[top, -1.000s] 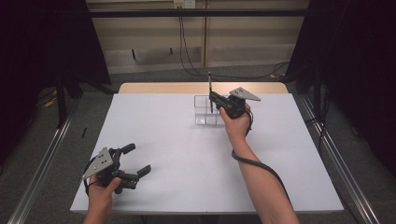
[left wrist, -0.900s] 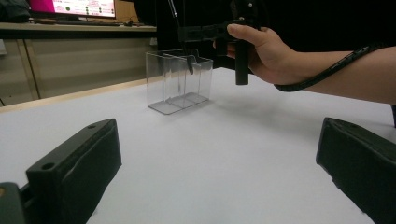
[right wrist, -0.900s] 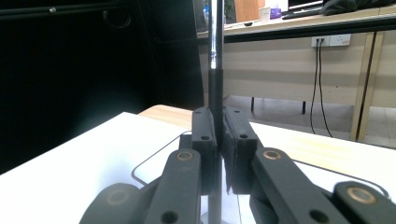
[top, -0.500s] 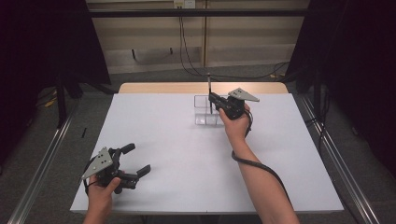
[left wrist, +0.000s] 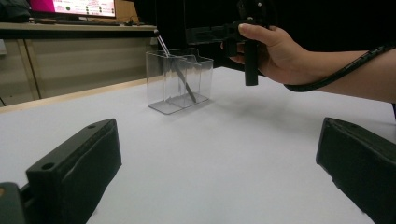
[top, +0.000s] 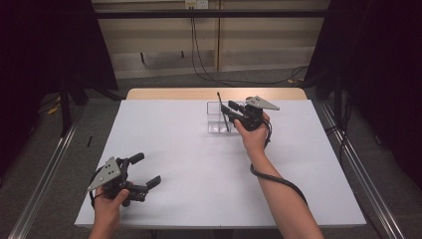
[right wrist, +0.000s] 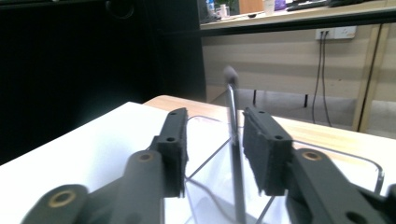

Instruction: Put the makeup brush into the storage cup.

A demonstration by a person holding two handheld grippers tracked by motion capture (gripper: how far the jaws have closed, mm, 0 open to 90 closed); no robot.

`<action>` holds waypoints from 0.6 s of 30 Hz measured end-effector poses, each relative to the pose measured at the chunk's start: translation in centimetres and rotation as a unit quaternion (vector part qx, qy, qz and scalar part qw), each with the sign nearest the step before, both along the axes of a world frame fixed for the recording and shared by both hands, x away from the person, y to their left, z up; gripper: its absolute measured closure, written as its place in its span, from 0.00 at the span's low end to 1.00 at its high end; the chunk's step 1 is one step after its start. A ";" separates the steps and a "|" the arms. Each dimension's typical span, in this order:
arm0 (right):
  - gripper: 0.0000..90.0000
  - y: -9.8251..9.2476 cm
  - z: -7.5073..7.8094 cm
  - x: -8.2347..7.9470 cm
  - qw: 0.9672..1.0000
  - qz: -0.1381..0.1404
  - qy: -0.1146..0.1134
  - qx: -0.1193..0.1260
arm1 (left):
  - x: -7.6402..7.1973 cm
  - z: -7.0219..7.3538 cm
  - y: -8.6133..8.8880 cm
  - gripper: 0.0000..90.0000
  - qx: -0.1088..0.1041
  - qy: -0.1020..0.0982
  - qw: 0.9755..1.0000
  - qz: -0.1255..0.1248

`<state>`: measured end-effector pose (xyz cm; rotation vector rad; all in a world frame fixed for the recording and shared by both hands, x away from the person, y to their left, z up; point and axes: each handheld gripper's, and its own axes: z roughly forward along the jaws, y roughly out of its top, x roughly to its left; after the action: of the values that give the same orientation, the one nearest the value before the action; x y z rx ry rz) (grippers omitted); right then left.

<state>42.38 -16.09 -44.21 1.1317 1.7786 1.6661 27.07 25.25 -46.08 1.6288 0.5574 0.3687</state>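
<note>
A white table [top: 199,194] is seen from above, with a clear plastic box [top: 219,119] set near its far edge. The box is divided into compartments, and a thin dark pen [top: 222,112] is stood in one of them, leaning, with its top above the rim. The right gripper [top: 230,110] is held at the box, and its jaws have just been opening: in the right gripper view the pen [right wrist: 232,140] is seen between the two pads, close to the right-hand one, but it is not pinched. The left gripper [top: 147,172] is rested near the front left corner of the table, well apart from the box, with its jaws spread wide and nothing between them. The placing of the pen is judged to be done, since it is stood in the box and released. What is left is judged to be little: the right gripper is to be drawn back without the pen being tipped.
</note>
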 end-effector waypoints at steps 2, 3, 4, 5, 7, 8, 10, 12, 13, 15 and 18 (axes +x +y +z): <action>0.60 0.0 0.0 -0.2 1.000 0.006 0.002 -0.001 | 0.0 0.0 0.0 0.00 0.001 0.000 1.000 0.000; 0.58 0.0 0.1 -0.4 1.000 0.008 0.001 -0.002 | 0.0 0.0 -0.1 0.00 -0.001 0.000 1.000 0.000; 0.55 -0.1 0.1 -0.5 1.000 0.011 -0.002 -0.002 | 0.0 0.0 -0.1 0.00 -0.001 0.000 1.000 0.000; 0.54 -0.1 0.1 -0.6 1.000 0.014 -0.002 -0.005 | 0.0 0.0 -0.1 0.00 0.001 -0.001 1.000 0.000; 0.51 -0.1 0.2 -0.8 1.000 0.020 -0.001 -0.001 | 0.0 0.0 -0.2 0.00 -0.001 0.001 1.000 -0.001; 0.49 -0.1 0.3 -0.9 1.000 0.022 -0.001 -0.003 | 0.0 -0.1 -0.2 0.00 -0.003 0.002 1.000 0.000; 0.43 -0.1 0.4 -1.0 1.000 0.026 0.001 -0.001 | 0.1 -0.1 -0.2 0.00 -0.001 0.003 1.000 -0.002; 0.40 -0.3 0.6 -1.1 1.000 0.028 -0.003 -0.003 | 0.1 -0.1 -0.1 0.00 0.002 0.001 1.000 -0.002; 0.39 -0.4 0.7 -1.2 1.000 0.029 -0.004 -0.002 | 0.1 -0.1 -0.1 0.00 0.002 0.001 1.000 -0.002; 0.37 -0.6 0.8 -1.3 1.000 0.031 -0.004 0.002 | 0.1 -0.1 -0.1 0.00 0.001 0.001 1.000 -0.001; 0.32 -0.8 0.9 -1.5 1.000 0.029 -0.006 0.002 | 0.1 -0.1 -0.1 0.00 0.000 0.001 1.000 -0.002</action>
<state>40.84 -16.90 -43.35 1.0791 1.8175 1.7069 27.13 25.11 -46.19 1.6305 0.5558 0.3630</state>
